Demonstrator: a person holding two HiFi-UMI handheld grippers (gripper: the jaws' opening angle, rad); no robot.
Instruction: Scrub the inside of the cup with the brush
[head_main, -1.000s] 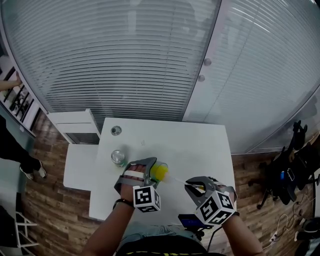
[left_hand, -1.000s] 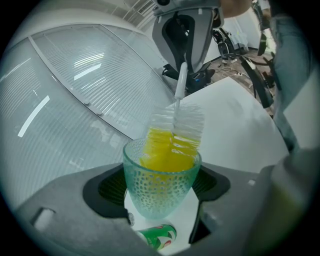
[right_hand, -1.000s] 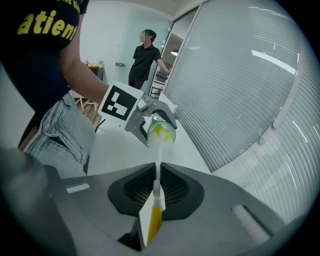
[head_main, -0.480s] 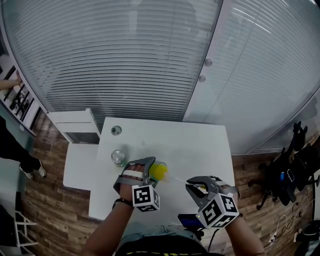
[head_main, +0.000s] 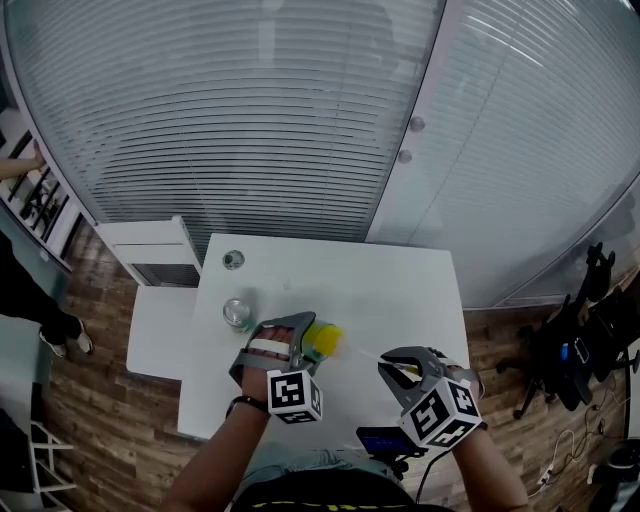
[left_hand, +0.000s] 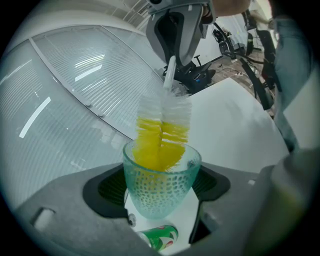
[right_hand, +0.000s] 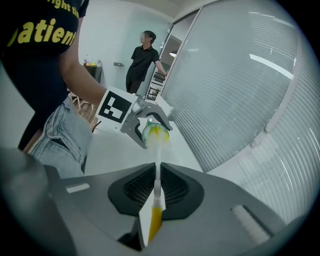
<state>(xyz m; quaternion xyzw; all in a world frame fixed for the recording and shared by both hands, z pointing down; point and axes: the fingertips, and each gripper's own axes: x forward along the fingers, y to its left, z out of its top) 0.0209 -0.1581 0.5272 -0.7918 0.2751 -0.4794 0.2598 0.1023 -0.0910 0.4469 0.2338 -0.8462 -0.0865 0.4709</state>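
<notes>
Left gripper (head_main: 304, 338) jaws grip the cup (left_hand: 161, 190) by its sides, above the surface (head_main: 400, 290), mouth toward the right gripper (head_main: 402, 366). Right jaws pinch narrow on the brush (left_hand: 162, 135) handle; yellow bristles sit inside the cup, white bristles just outside its rim. A can (left_hand: 159, 239) shows below the left jaws.

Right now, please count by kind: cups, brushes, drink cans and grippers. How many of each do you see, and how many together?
Cup: 1
Brush: 1
Can: 1
Grippers: 2, left gripper and right gripper
Total: 5
</notes>
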